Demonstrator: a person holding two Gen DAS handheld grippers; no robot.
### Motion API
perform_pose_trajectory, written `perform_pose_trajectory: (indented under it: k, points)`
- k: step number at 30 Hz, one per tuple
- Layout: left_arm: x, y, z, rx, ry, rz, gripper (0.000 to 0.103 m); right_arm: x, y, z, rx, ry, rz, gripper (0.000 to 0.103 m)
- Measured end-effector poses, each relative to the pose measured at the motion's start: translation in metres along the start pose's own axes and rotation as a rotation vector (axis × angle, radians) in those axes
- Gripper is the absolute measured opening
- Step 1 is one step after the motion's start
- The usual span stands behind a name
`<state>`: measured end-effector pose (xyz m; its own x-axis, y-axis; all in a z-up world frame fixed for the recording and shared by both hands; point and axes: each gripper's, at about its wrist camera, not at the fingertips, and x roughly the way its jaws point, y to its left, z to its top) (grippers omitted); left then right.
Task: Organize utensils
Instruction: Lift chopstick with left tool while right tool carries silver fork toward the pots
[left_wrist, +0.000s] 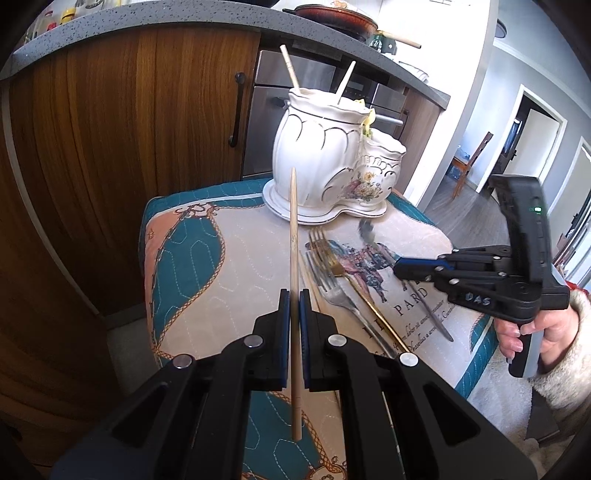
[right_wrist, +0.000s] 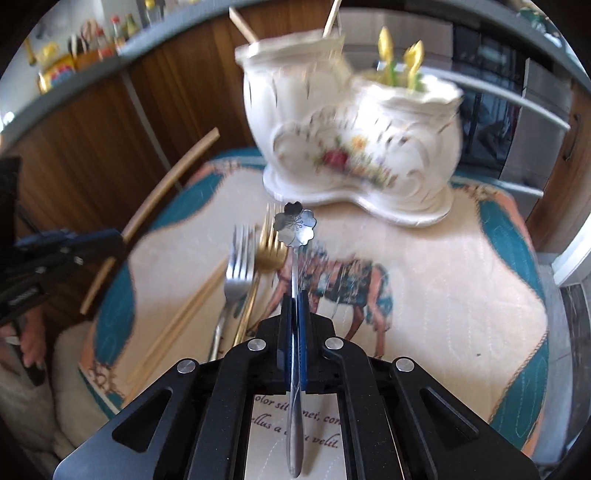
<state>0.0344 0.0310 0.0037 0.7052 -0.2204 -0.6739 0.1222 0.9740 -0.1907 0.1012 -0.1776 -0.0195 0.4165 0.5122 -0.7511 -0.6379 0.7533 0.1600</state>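
My left gripper is shut on a wooden chopstick that points up toward the white ceramic holder, which has two chopsticks standing in its large pot. My right gripper is shut on a flower-headed steel spoon, held above the cloth in front of the holder. A silver fork, a gold fork and two more chopsticks lie on the cloth. The right gripper also shows in the left wrist view.
The patterned cloth covers a small table in front of wooden cabinets and an oven. The held chopstick shows in the right wrist view. The holder's small pot has yellow items in it.
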Motion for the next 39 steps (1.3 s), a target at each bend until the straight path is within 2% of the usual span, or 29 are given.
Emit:
perform_pose_trajectory:
  k: [3, 9, 13, 16, 24, 31, 34, 39]
  points:
    - [-0.003, -0.001, 0.002, 0.001, -0.02, -0.009, 0.005, -0.022, -0.007, 0.002, 0.013, -0.124, 0.016, 0.004]
    - [-0.014, -0.01, 0.011, 0.022, -0.1, -0.045, 0.005, -0.059, -0.013, -0.002, 0.028, -0.317, 0.034, 0.004]
    - [-0.019, -0.019, 0.027, 0.05, -0.158, -0.051, 0.005, -0.08, -0.01, 0.004, 0.019, -0.435, -0.002, 0.004]
    - [-0.018, -0.025, 0.045, 0.063, -0.212, -0.052, 0.005, -0.087, -0.013, 0.021, 0.025, -0.511, -0.028, 0.004]
    - [-0.012, -0.027, 0.103, 0.031, -0.356, -0.073, 0.005, -0.091, -0.036, 0.069, 0.071, -0.65, -0.048, 0.004]
    - [0.01, -0.027, 0.153, 0.016, -0.471, -0.107, 0.005, -0.08, -0.066, 0.105, 0.163, -0.729, -0.038, 0.004]
    - [0.021, -0.028, 0.165, 0.016, -0.525, -0.093, 0.005, -0.071, -0.079, 0.118, 0.205, -0.747, -0.029, 0.004]
    - [0.042, -0.031, 0.173, 0.034, -0.549, -0.083, 0.005, -0.055, -0.091, 0.13, 0.224, -0.754, -0.044, 0.004]
